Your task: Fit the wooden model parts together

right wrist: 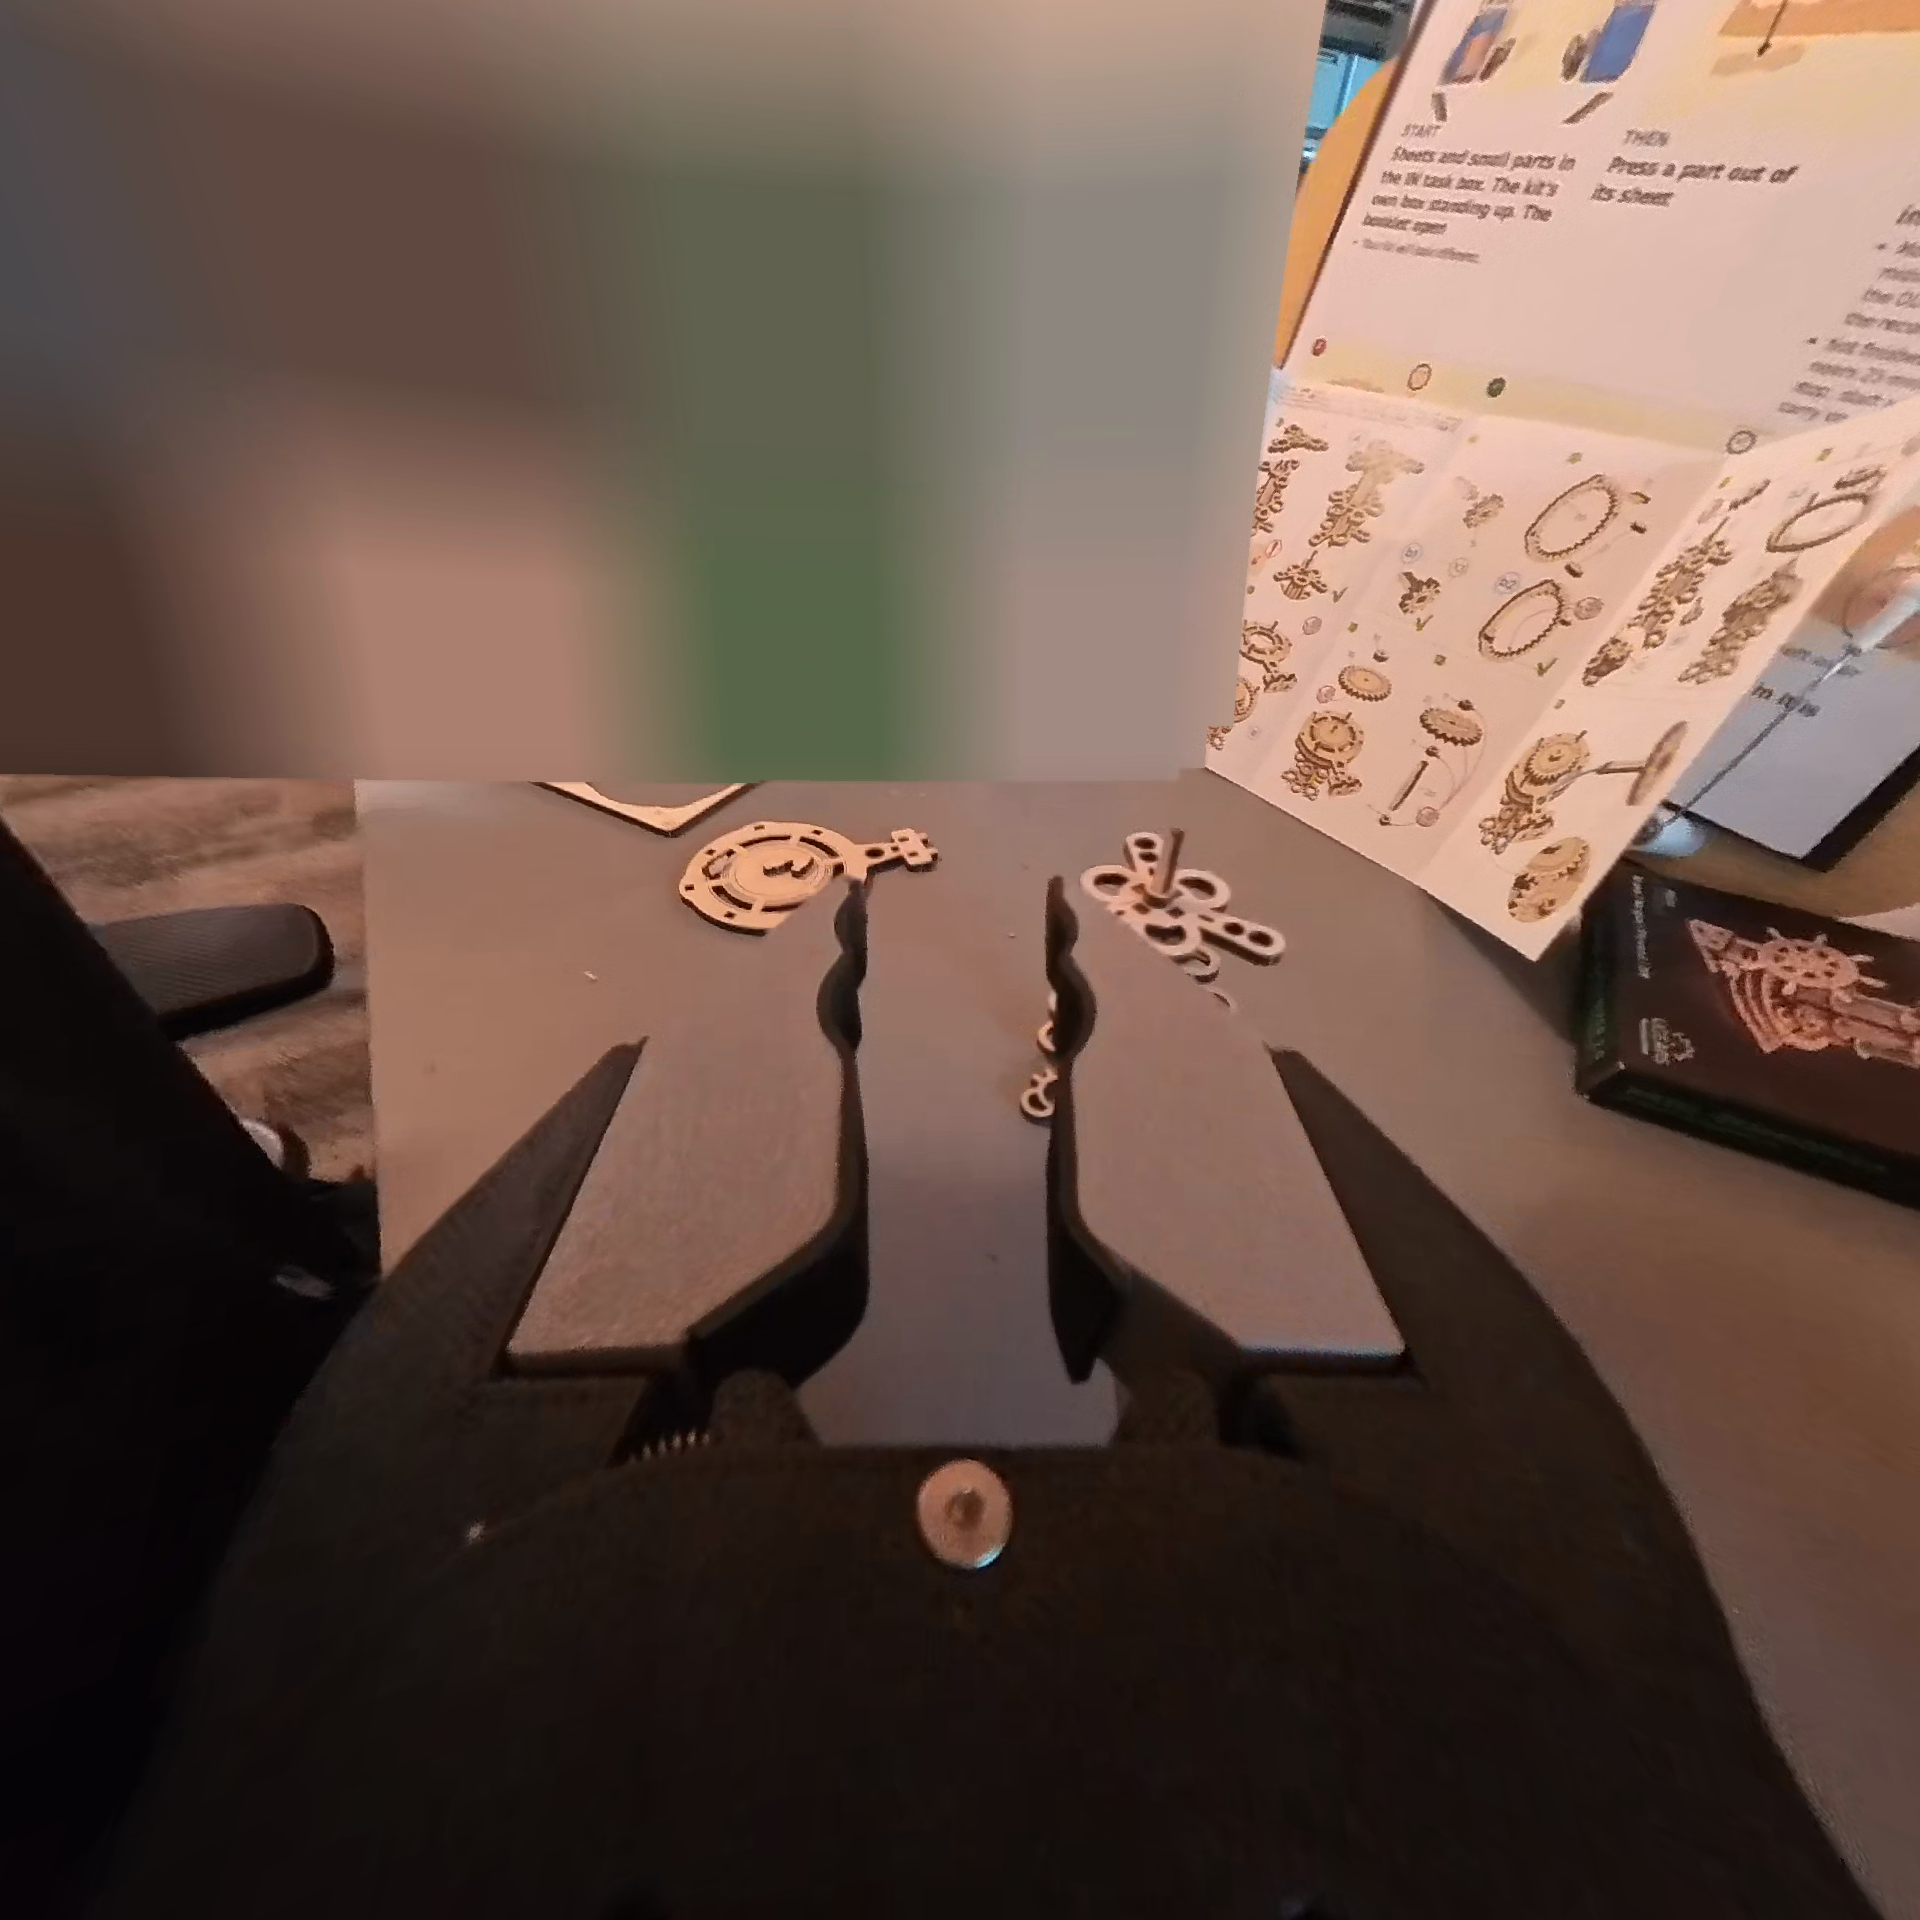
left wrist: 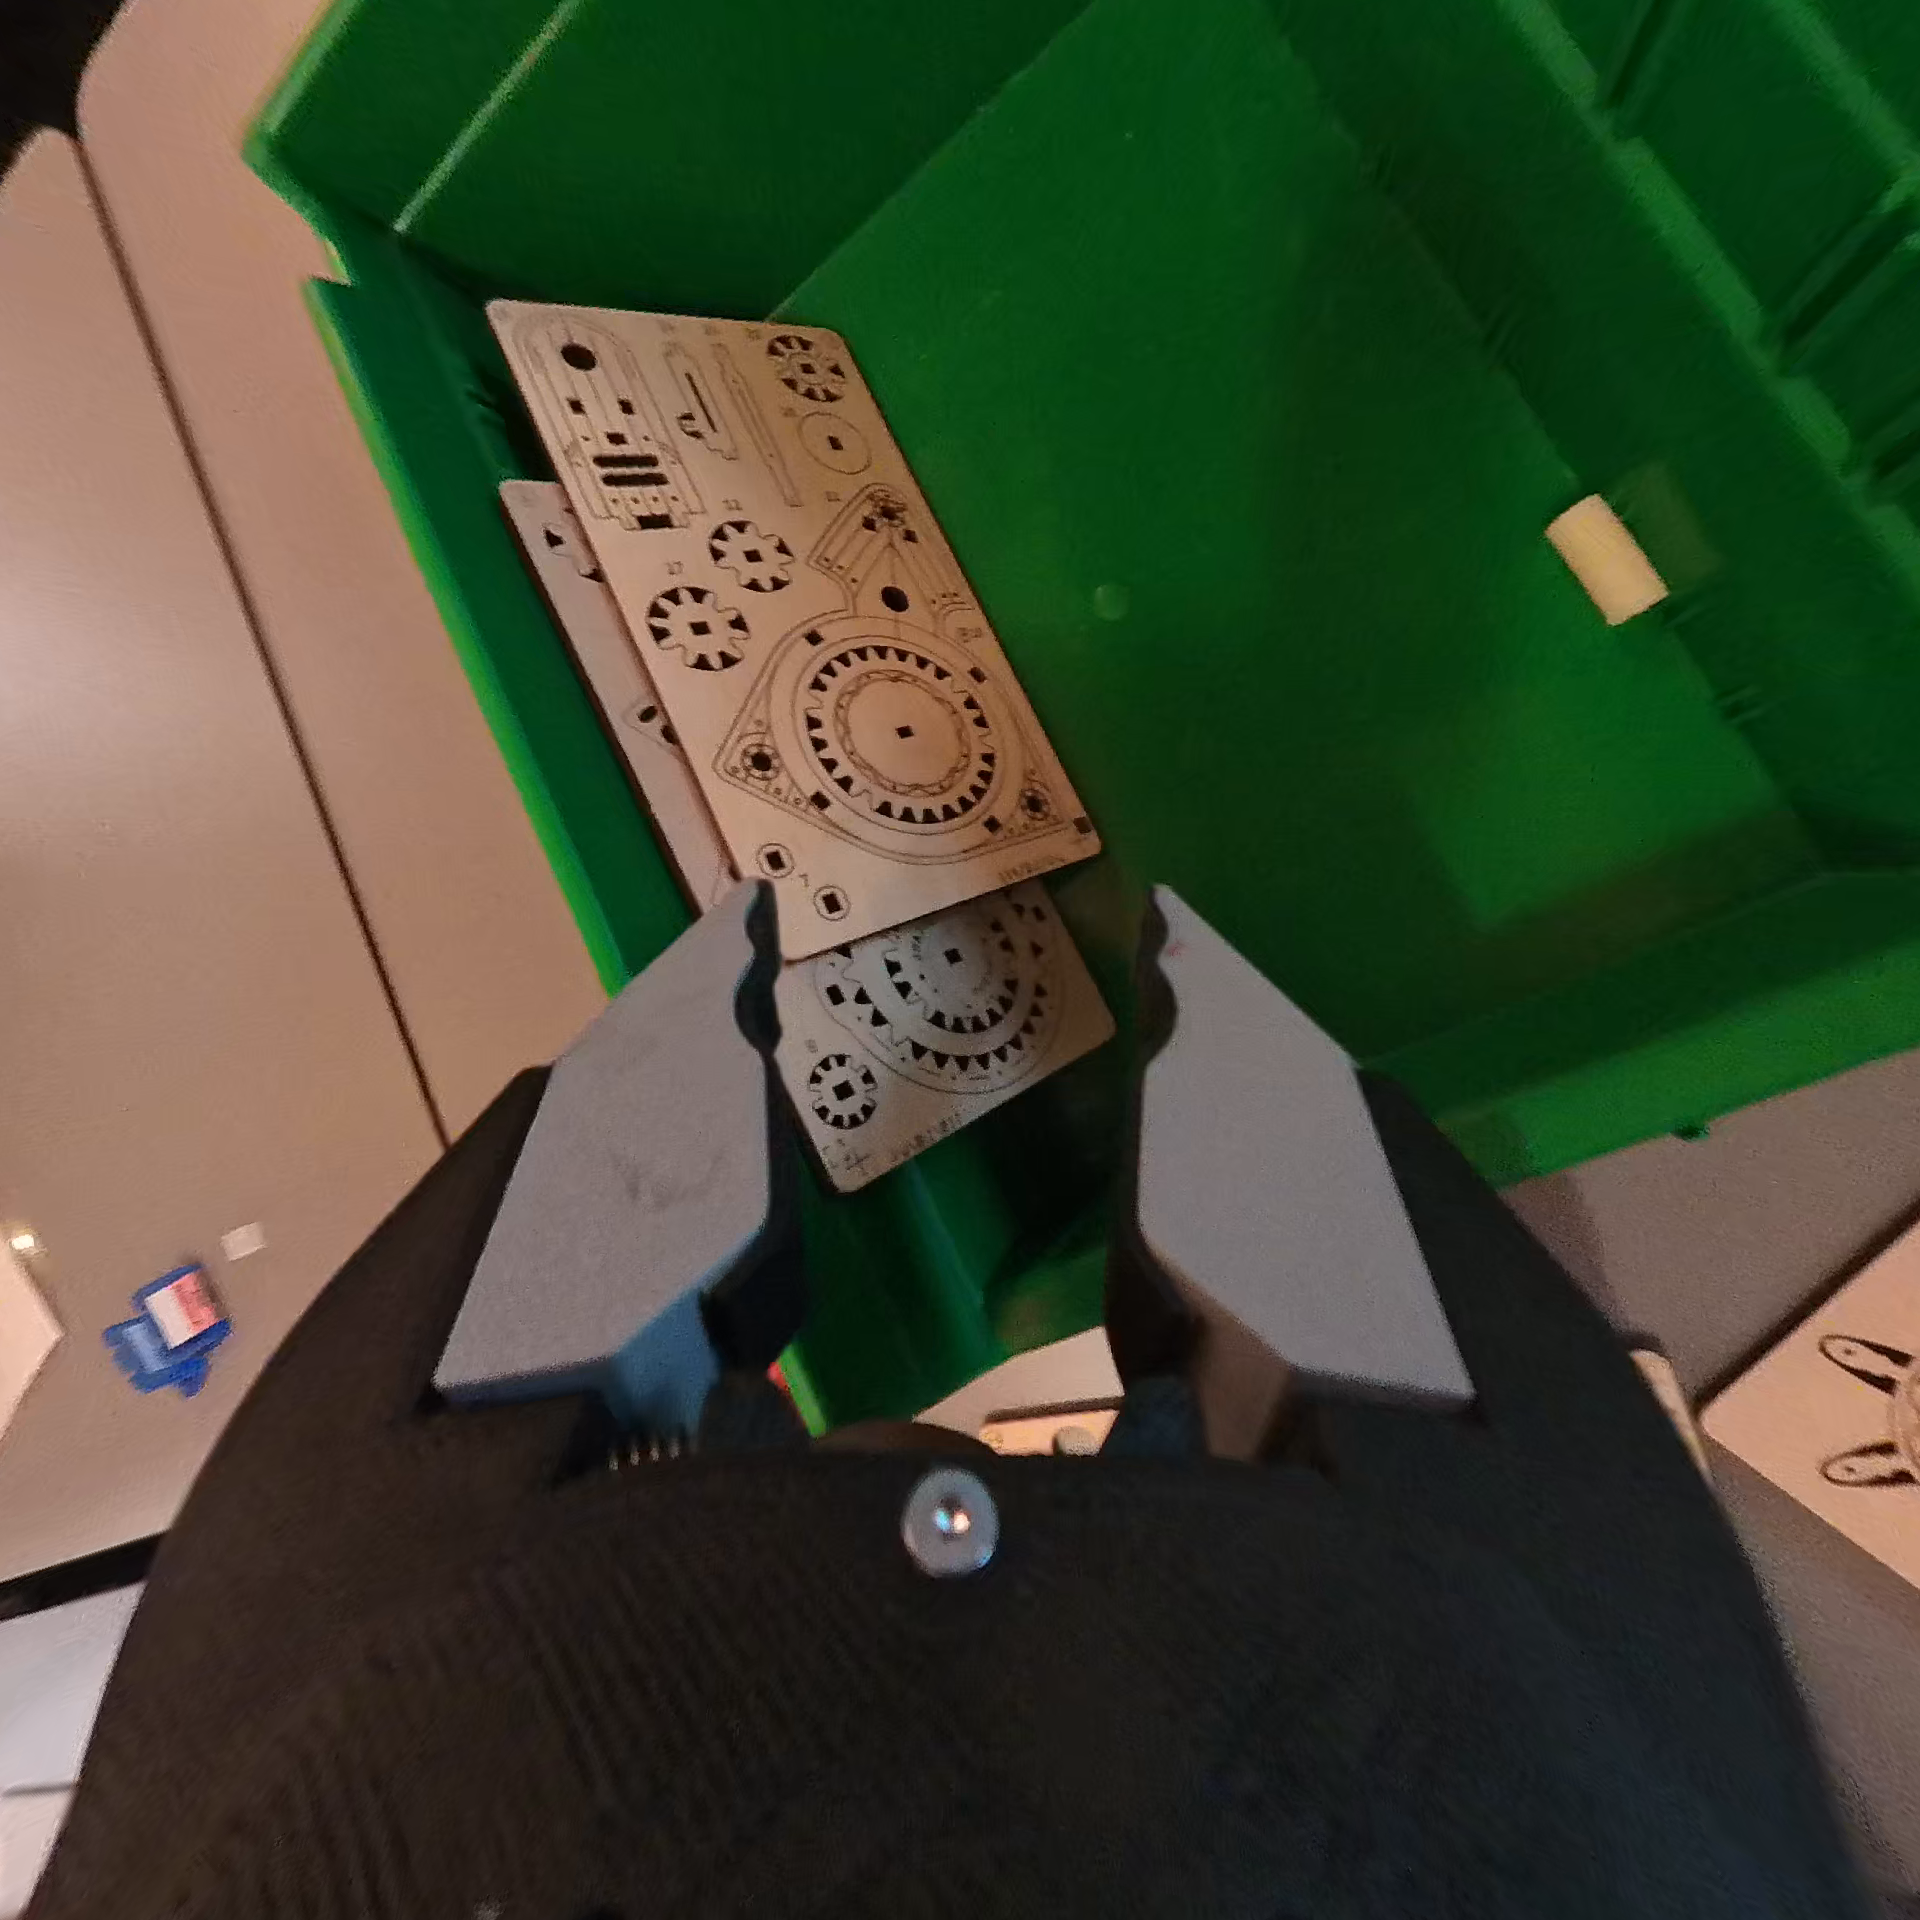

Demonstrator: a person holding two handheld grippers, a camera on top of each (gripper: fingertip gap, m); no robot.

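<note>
In the left wrist view, several laser-cut wooden sheets lie in a green bin (left wrist: pixel 1247 468). The top sheet (left wrist: pixel 790 613) carries gear outlines; a lower sheet (left wrist: pixel 935 1049) pokes out beneath it. My left gripper (left wrist: pixel 956 925) is open and empty, its fingertips just over the sheets' near edge. In the right wrist view, my right gripper (right wrist: pixel 951 904) is open and empty above a grey mat (right wrist: pixel 935 1195). A round wooden part with a stem (right wrist: pixel 774 876) lies just beyond the left fingertip. A stack of wooden parts on a peg (right wrist: pixel 1174 914) sits beyond the right fingertip. Small wooden pieces (right wrist: pixel 1039 1081) lie between the fingers.
An open instruction booklet (right wrist: pixel 1455 623) stands at the right, with a printed sheet (right wrist: pixel 1610 187) behind it. A dark kit box (right wrist: pixel 1756 1049) lies on the table at right. A small pale block (left wrist: pixel 1605 556) lies in the bin. A blue object (left wrist: pixel 166 1320) lies far left.
</note>
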